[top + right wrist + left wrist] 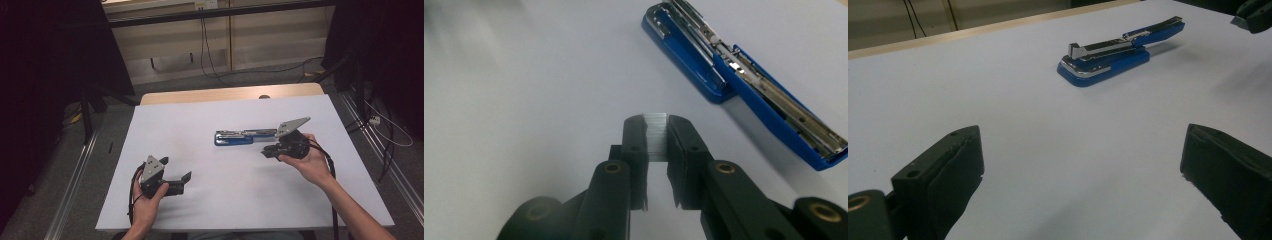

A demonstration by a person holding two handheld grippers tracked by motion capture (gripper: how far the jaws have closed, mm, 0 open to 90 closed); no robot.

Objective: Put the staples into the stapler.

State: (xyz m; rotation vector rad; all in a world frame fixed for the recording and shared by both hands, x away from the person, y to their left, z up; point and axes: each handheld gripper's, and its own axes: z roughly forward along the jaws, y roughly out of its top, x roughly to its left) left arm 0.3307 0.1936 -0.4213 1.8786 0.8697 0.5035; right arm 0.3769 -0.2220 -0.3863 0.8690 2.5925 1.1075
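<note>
- Right tool pinches a strip of staples, jaws narrow
- Open stapler lies mid-bench, just left of it, long axis left-right
- Left tool gapes wide, farther off

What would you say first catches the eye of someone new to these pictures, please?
The blue stapler, swung fully open, lies flat near the middle of the white table. Just beside it, the right gripper pinches a silvery strip of staples between its jaws. The left gripper rests open at the near left, holding nothing.
</note>
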